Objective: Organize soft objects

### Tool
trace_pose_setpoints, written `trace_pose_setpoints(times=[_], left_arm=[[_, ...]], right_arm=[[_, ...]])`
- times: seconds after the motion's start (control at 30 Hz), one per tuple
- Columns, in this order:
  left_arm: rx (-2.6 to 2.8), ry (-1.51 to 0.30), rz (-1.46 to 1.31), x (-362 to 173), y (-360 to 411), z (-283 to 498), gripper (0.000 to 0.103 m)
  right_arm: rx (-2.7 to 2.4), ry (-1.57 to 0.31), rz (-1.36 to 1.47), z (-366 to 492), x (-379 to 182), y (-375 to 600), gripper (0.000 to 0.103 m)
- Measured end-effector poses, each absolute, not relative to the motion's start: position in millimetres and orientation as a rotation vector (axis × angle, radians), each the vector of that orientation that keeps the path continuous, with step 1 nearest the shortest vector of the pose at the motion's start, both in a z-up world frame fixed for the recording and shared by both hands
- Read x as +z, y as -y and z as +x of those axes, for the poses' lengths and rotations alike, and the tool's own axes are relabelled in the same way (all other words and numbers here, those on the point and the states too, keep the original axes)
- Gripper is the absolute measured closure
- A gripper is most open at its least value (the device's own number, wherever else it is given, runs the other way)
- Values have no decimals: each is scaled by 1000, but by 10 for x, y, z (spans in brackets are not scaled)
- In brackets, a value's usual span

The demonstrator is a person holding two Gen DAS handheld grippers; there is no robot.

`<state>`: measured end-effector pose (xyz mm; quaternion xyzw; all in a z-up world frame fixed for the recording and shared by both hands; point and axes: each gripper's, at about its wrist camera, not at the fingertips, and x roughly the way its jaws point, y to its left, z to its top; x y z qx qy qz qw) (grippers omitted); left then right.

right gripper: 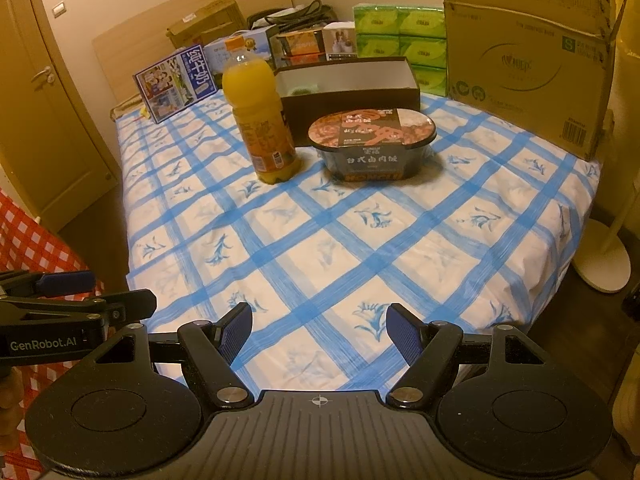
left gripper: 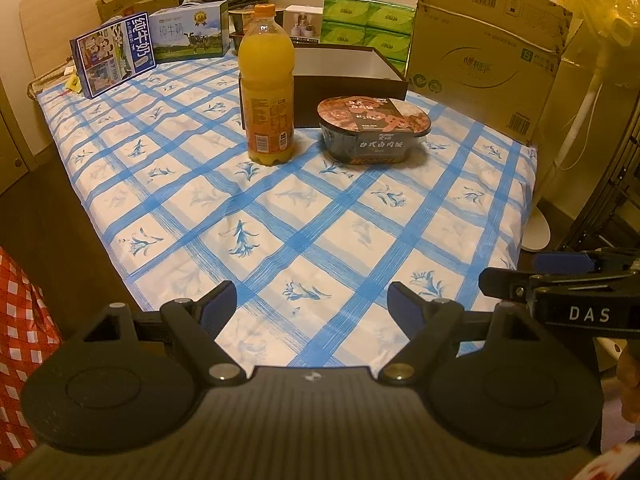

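An orange juice bottle (left gripper: 266, 92) stands upright on the blue-checked bed sheet (left gripper: 304, 216), with a dark instant-rice bowl (left gripper: 374, 128) to its right. Behind them sits an open dark box (left gripper: 348, 70) with a white inside. In the right wrist view I see the same bottle (right gripper: 262, 120), bowl (right gripper: 372, 142) and box (right gripper: 352, 84). My left gripper (left gripper: 313, 300) is open and empty over the near edge of the bed. My right gripper (right gripper: 320, 330) is open and empty, also at the near edge, well short of the objects.
Two milk cartons (left gripper: 114, 54) (left gripper: 192, 34), green tissue packs (left gripper: 368, 28) and a large cardboard box (left gripper: 488, 52) line the far side. A red-checked cloth (left gripper: 20, 340) lies at left. A white fan base (right gripper: 600, 264) stands on the floor at right.
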<state>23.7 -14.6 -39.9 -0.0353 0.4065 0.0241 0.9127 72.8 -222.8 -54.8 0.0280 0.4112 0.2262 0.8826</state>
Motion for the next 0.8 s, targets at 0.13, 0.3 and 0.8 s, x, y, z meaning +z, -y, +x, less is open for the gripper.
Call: trace_pose_setpoints(times=[0.13,0.3,0.8], left_arm=[[48,-837,-74,-393,154,237,22],[43,-837,-74,-393,180,245,22],[39,-835,-76,-391,183,251,22]], right_arm=[[470,-855,58,725,-551,2224,29],[469,-853,58,737,-522,2247,29],[469,-853,57,735,-519,2247,29]])
